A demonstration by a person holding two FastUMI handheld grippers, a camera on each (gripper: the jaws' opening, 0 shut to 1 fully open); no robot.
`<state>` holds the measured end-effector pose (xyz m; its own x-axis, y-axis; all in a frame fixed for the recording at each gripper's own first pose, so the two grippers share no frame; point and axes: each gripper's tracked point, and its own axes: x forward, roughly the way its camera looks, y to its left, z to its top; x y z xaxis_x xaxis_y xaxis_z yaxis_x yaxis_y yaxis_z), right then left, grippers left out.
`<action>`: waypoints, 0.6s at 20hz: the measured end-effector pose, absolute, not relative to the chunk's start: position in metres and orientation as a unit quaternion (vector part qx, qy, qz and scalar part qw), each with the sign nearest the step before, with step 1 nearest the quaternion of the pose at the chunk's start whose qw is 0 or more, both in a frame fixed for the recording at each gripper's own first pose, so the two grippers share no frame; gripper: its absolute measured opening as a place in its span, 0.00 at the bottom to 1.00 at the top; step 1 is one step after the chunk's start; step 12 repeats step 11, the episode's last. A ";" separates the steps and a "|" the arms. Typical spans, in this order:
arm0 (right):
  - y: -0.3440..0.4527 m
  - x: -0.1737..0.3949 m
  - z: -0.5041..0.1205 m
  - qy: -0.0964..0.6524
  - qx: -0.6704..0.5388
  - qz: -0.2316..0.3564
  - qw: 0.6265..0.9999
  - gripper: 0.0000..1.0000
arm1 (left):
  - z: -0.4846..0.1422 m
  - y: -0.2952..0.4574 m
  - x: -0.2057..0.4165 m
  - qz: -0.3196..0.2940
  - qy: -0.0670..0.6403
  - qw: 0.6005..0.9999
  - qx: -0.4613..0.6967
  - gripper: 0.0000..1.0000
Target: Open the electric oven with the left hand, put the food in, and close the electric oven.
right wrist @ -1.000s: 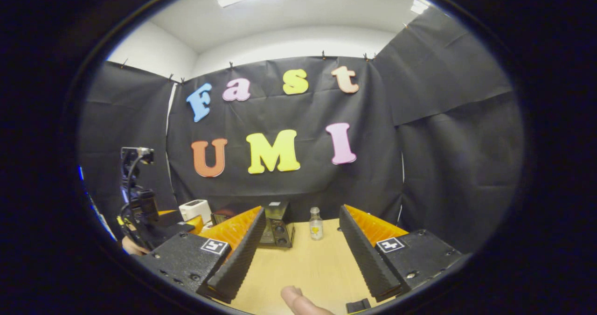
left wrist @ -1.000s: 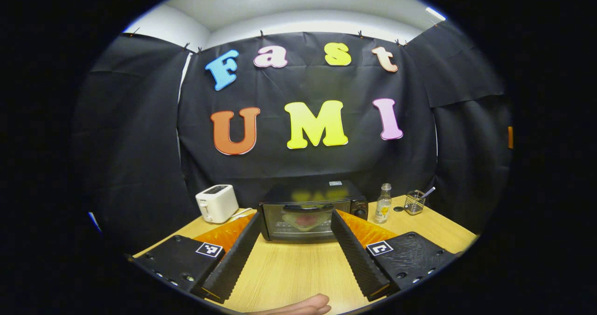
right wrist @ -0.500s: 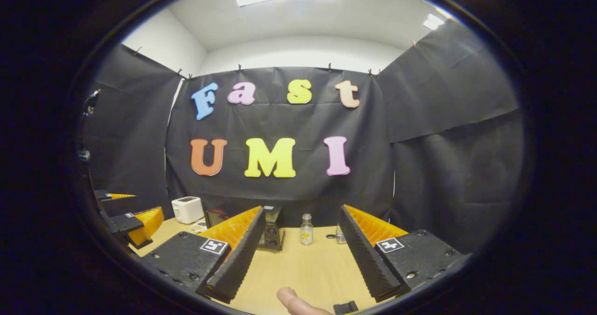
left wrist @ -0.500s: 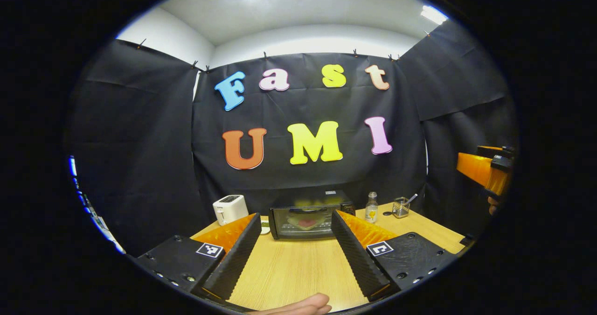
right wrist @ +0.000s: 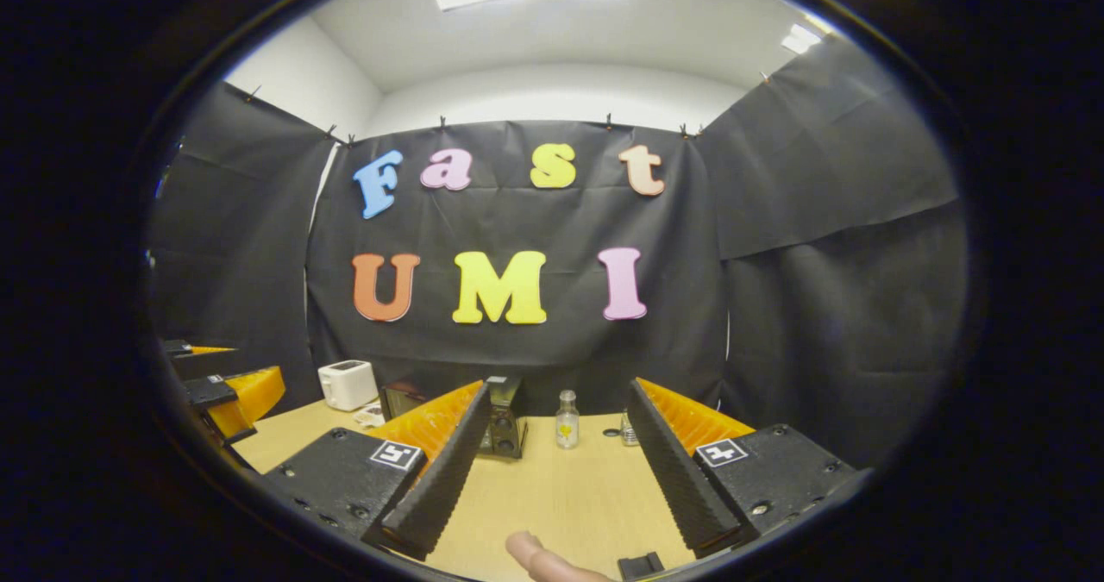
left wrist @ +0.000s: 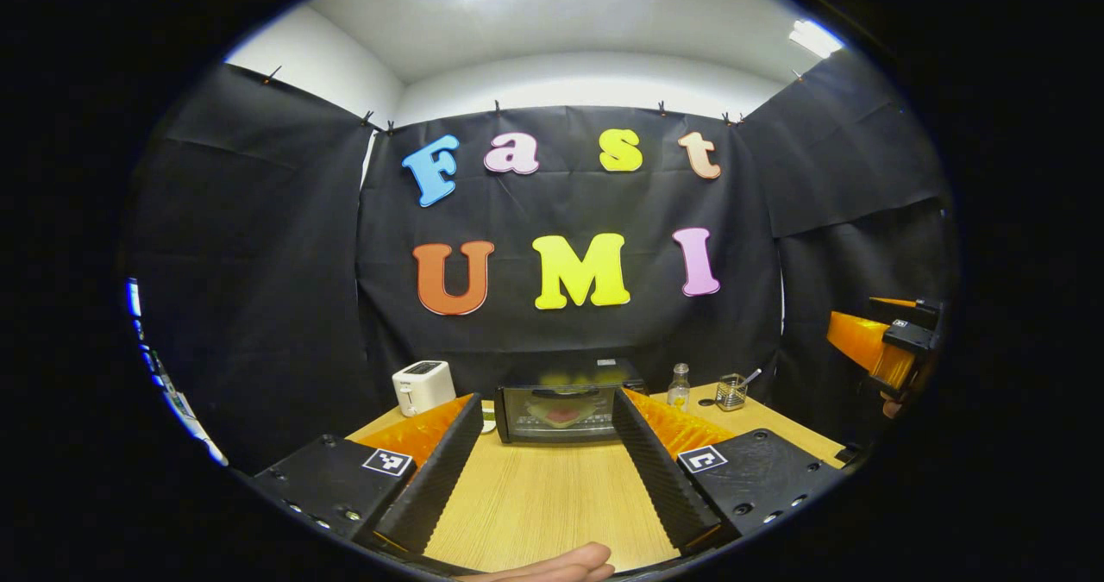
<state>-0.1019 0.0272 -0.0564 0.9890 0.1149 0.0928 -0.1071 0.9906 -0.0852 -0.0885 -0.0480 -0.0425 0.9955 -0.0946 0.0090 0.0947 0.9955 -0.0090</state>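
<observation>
A white toaster (left wrist: pixel 423 386) stands at the far left of the wooden tabletop (left wrist: pixel 535 504). Toward the right stand a small clear bottle (left wrist: pixel 679 384) and a wire holder (left wrist: pixel 731 391).

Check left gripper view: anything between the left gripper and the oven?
Bare wooden table lies between the open left gripper and the shut oven, in the left gripper view.

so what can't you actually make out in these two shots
- Food behind the oven door, left gripper view: reddish and pale shapes through reflective glass, too small to identify.
- Oven, right gripper view: its front is mostly hidden behind that gripper's own finger.
- Right gripper, left gripper view: cut off at the edge, finger gap unreadable there.
- Wire holder beside the bottle, left gripper view: contents too small to tell.
</observation>
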 end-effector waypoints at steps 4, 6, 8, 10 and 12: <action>0.025 -0.101 -0.058 -0.047 -0.039 0.054 0.997 0.96 | -0.043 -0.043 -0.087 -0.044 -0.001 0.999 -0.009 0.96; 0.024 -0.101 -0.059 -0.045 -0.039 0.052 0.997 0.96 | -0.044 -0.044 -0.088 -0.045 -0.001 0.999 -0.011 0.96; 0.024 -0.101 -0.058 -0.046 -0.038 0.052 0.997 0.96 | -0.043 -0.043 -0.089 -0.044 -0.002 0.999 -0.012 0.96; 0.022 -0.101 -0.058 -0.047 -0.039 0.050 0.997 0.96 | -0.042 -0.041 -0.089 -0.042 -0.002 0.999 -0.011 0.96; 0.022 -0.102 -0.059 -0.047 -0.040 0.049 0.997 0.96 | -0.043 -0.041 -0.089 -0.041 -0.002 0.999 -0.011 0.96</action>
